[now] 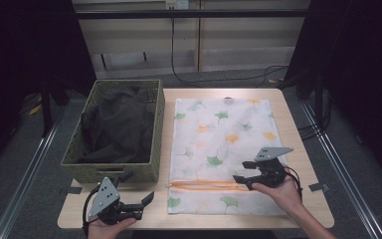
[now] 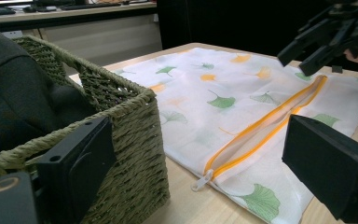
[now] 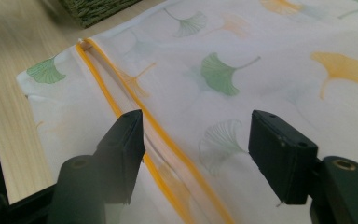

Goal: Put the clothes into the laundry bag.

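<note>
Under the right gripper [image 3: 193,149], seemingly untouched: zipper [image 3: 121,100].

A thin, smooth white cloth bag [image 1: 222,149], printed with green and orange leaves, has an orange zipper [image 2: 261,126] with a pale plastic pull. The basket [image 1: 149,172] is rough woven green fibre (matt, coarse weave) holding soft dark cloth [image 1: 119,124]. The table [image 1: 298,144] is pale, smooth wood. Both grippers look matt black plastic.
</note>
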`<control>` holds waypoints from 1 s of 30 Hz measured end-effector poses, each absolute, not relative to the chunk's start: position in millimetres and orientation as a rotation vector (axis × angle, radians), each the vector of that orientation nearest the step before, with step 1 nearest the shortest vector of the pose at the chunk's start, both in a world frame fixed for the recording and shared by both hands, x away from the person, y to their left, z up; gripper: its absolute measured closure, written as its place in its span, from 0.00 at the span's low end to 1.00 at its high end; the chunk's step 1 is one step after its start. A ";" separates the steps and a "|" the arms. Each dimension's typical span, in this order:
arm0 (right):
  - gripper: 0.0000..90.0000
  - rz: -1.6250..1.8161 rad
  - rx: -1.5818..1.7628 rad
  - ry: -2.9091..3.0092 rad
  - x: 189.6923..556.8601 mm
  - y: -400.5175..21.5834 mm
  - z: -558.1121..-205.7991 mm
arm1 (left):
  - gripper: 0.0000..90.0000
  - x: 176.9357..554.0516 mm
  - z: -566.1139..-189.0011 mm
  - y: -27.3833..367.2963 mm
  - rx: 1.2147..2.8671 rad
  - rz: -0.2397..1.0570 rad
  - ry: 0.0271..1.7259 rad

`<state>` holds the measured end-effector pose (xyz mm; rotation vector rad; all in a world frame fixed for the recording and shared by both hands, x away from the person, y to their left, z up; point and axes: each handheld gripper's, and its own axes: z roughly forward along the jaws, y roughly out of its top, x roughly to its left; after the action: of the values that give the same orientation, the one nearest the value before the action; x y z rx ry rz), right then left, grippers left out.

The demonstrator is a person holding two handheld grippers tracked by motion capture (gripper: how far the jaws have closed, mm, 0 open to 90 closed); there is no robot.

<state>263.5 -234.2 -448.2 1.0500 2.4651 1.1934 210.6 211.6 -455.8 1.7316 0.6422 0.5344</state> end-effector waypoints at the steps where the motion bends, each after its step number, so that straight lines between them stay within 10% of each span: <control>1: 0.42 1.187 1.030 2.491 269.3 -227.7 -448.4 | 0.10 210.7 -455.7 211.6 1.738 0.534 0.635; 30: 0.38 0.886 0.897 2.712 289.6 -182.8 -491.1 | 0.10 213.0 -459.5 210.5 1.765 0.513 0.638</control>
<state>289.6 -182.8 -491.1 0.8969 2.7115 0.8864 213.0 210.5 -459.5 1.7647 0.6384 0.5134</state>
